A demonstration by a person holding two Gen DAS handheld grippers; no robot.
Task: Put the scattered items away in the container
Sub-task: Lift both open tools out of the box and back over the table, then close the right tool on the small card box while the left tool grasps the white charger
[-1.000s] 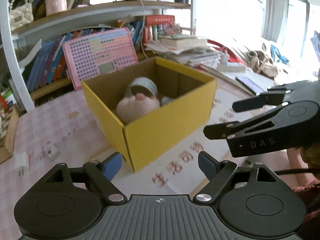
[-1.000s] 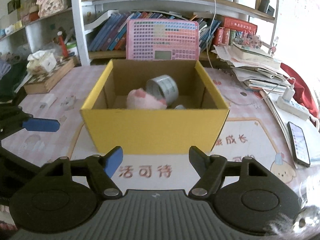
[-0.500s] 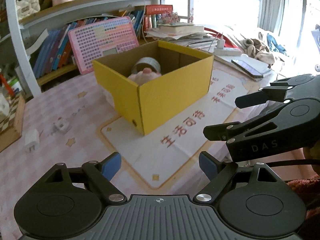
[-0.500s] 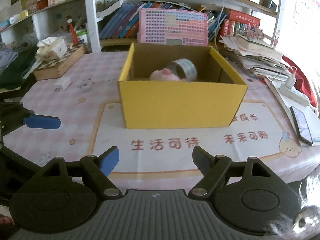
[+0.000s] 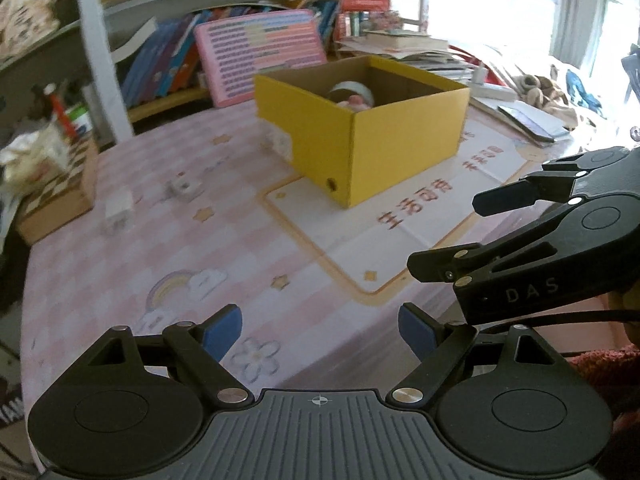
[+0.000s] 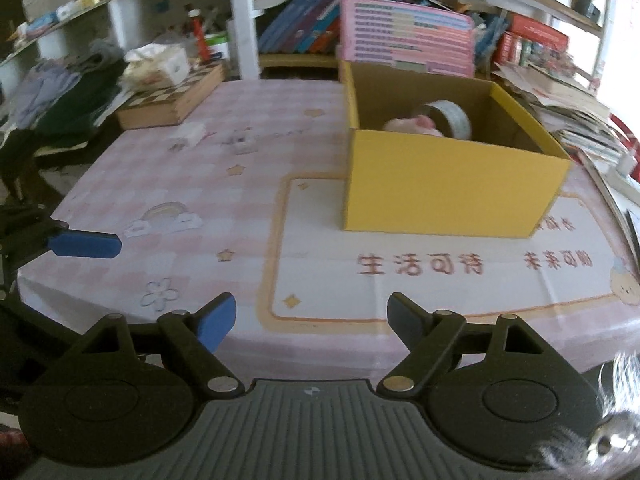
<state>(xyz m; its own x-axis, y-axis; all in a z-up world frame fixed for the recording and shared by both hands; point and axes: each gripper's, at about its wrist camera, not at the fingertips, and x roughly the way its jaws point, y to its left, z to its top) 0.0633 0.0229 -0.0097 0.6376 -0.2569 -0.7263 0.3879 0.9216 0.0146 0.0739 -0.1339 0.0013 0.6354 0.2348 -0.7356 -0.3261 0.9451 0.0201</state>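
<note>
A yellow cardboard box [image 5: 400,144] [image 6: 448,188] stands open on a pink checked tablecloth. Inside it lie a pink plush toy [image 6: 412,125] and a roll of tape [image 6: 450,117]. A white charger plug [image 5: 118,208] [image 6: 190,134] and a small white toy [image 5: 184,189] [image 6: 242,142] lie on the cloth left of the box. My left gripper [image 5: 320,332] is open and empty, near the table's front edge. My right gripper [image 6: 312,320] is open and empty, also at the front edge; it shows at the right of the left wrist view [image 5: 520,232].
A wooden chessboard box [image 6: 172,96] with a tissue pack [image 6: 160,64] sits at the far left. A pink keyboard toy [image 6: 404,36] leans on the bookshelf behind the box. Papers, a power strip and a phone [image 5: 528,120] lie to the right.
Both grippers have pulled back from the box toward the table's front edge and swung left, bringing the plug and small toy into view. Both stay open and empty.
</note>
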